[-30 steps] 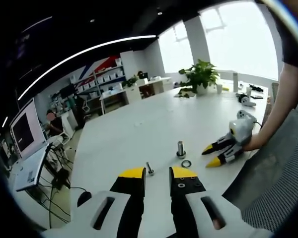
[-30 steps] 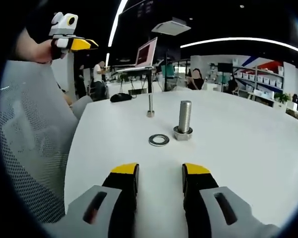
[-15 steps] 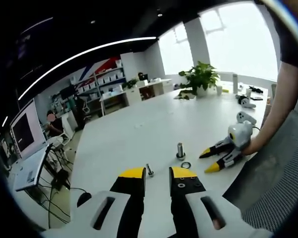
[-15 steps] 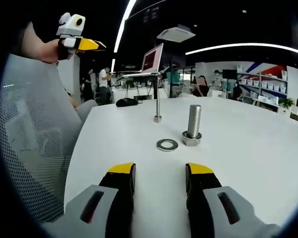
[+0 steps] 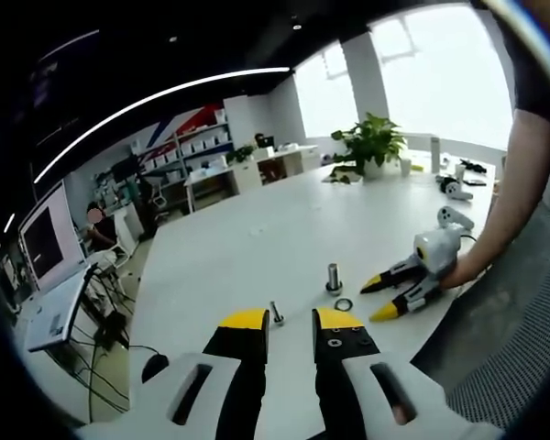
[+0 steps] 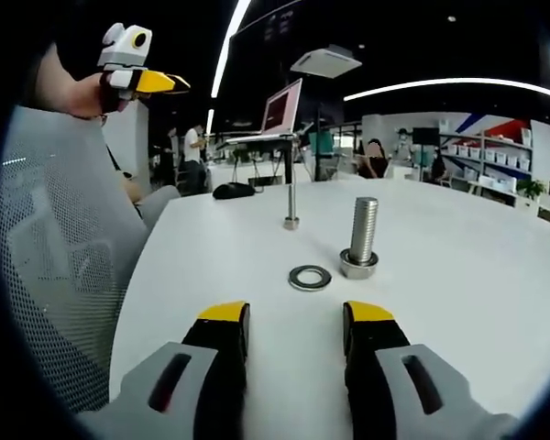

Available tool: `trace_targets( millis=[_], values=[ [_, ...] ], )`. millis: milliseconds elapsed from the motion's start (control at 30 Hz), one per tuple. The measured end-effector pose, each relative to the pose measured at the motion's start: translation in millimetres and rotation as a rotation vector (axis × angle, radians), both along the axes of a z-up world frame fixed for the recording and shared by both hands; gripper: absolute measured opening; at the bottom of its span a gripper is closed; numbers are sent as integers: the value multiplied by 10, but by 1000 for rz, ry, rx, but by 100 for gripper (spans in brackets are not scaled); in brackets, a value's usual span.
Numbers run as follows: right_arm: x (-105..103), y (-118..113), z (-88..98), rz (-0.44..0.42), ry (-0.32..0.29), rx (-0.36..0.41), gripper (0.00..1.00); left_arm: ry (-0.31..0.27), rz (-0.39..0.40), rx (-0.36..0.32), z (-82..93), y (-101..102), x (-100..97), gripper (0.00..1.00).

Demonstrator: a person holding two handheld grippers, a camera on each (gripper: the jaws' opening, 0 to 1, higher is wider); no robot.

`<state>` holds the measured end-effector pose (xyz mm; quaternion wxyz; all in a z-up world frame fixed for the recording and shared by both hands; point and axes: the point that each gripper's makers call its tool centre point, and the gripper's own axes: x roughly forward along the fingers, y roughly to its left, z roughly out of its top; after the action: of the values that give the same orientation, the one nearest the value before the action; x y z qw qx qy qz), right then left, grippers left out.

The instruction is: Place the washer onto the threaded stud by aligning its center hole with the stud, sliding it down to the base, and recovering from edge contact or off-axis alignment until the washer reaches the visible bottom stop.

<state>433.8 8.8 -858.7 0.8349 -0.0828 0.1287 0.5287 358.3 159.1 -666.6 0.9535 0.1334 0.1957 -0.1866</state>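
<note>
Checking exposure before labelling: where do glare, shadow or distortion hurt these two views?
Left gripper view: windows blown out white, ceiling light strip bent by the fisheye. Right gripper view: washer and threaded stud sharp on the white table, shadows faint.

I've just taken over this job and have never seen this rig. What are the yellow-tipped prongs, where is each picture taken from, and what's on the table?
A person holds a two-jaw gripper in each hand; each carries a forward-looking fisheye camera. In the left gripper view, the left gripper rises from the bottom, jaws open and empty, and the right gripper reaches in over the white table. In the right gripper view, the right gripper's open, empty jaws face a flat washer, with a thick threaded stud standing upright beside it and a thinner bolt farther back. The washer lies on the table, not yet on the stud.
</note>
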Motion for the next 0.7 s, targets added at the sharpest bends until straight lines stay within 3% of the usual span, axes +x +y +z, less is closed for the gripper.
trace_targets(
  millis=[700],
  values=[
    [81,131,5,16,-10,0,44,6,8,-5,-15,19,0,17]
  ],
)
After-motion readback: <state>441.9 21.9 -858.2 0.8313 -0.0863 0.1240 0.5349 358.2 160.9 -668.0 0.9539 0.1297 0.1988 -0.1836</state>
